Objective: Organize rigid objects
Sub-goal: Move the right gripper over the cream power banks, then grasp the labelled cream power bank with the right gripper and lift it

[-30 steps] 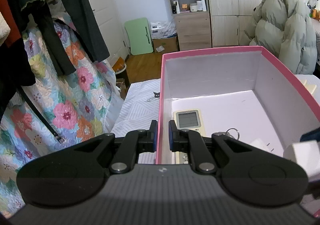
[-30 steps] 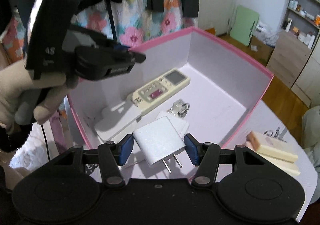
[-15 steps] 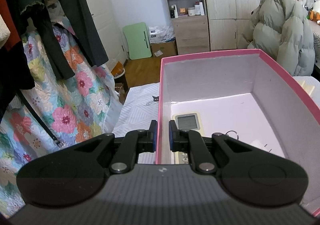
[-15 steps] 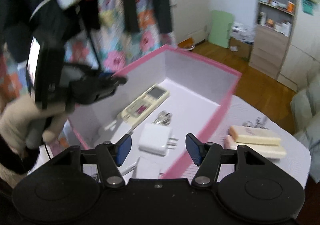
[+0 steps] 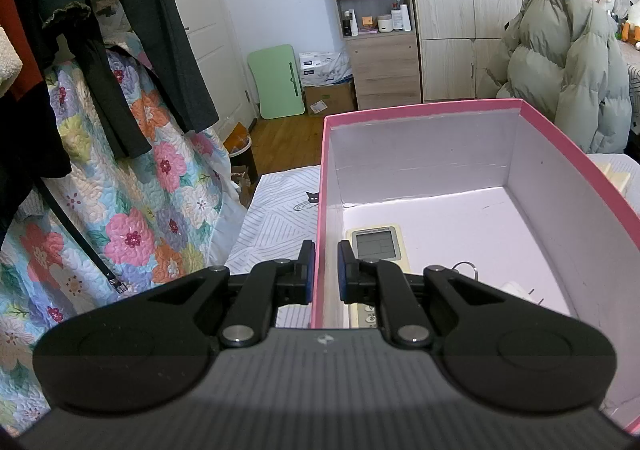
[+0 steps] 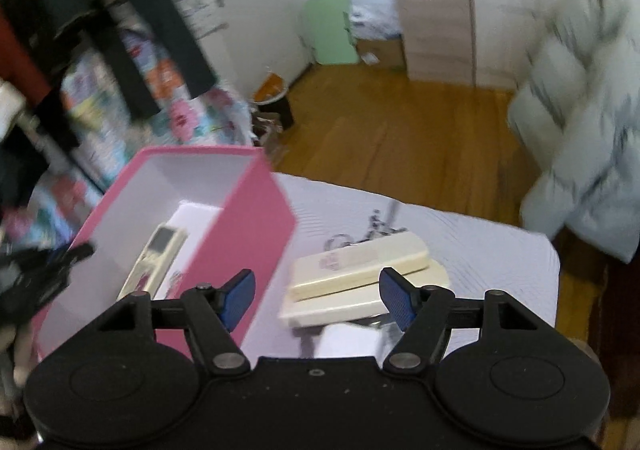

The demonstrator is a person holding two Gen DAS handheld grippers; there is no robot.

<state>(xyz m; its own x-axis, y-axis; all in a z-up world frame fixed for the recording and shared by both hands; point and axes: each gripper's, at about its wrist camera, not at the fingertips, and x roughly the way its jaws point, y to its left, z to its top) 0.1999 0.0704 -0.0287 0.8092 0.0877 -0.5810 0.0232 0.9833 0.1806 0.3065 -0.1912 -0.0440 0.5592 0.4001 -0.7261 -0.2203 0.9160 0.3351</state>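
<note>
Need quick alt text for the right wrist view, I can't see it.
The open right gripper hovers over two stacked cream remotes on the striped tabletop, beside the pink box holding another remote. The picture is motion-blurred.

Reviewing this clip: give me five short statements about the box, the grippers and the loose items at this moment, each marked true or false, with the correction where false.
1. The left gripper is clamped on the side wall of the pink box. True.
2. The right gripper holds a white charger. False: it is open and empty.
3. A remote control lies inside the box. True.
4. The two cream-coloured blocks are inside the box. False: they are stacked on the striped cloth outside it, beside the box.
5. A metal key ring lies in the box near the remote. True.
</note>
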